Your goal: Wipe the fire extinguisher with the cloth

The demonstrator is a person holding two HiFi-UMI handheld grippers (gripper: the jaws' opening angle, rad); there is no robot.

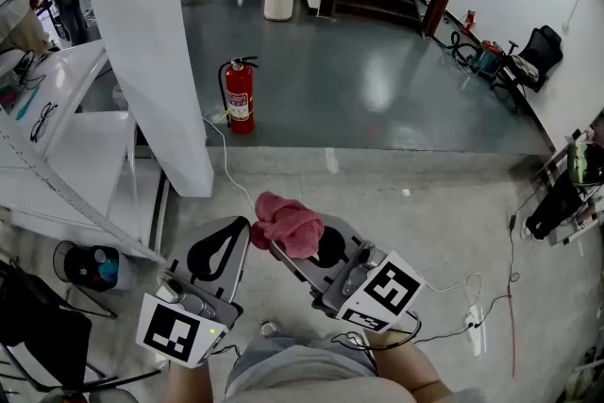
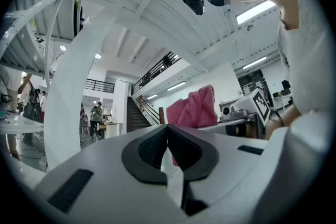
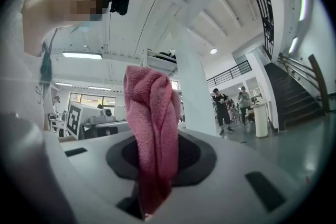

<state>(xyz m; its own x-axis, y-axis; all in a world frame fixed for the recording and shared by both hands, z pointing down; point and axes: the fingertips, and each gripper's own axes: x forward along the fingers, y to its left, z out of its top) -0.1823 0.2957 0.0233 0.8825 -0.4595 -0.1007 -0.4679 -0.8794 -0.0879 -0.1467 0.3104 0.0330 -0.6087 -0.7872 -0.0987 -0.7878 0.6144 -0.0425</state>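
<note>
Your right tool [image 1: 316, 250] pinches the pink cloth [image 1: 288, 224]; your left tool [image 1: 223, 252] is pressed together, empty. Close in on the distant fire extinguisher [image 1: 239, 97], holding that pinch firm.

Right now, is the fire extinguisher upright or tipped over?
Upright: the fire extinguisher stands on its base on the grey floor, handle at the top, near the white pillar.

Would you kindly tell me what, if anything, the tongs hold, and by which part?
The right tongs pinch the pink cloth by one bunched end; the left tongs are shut and empty.
</note>
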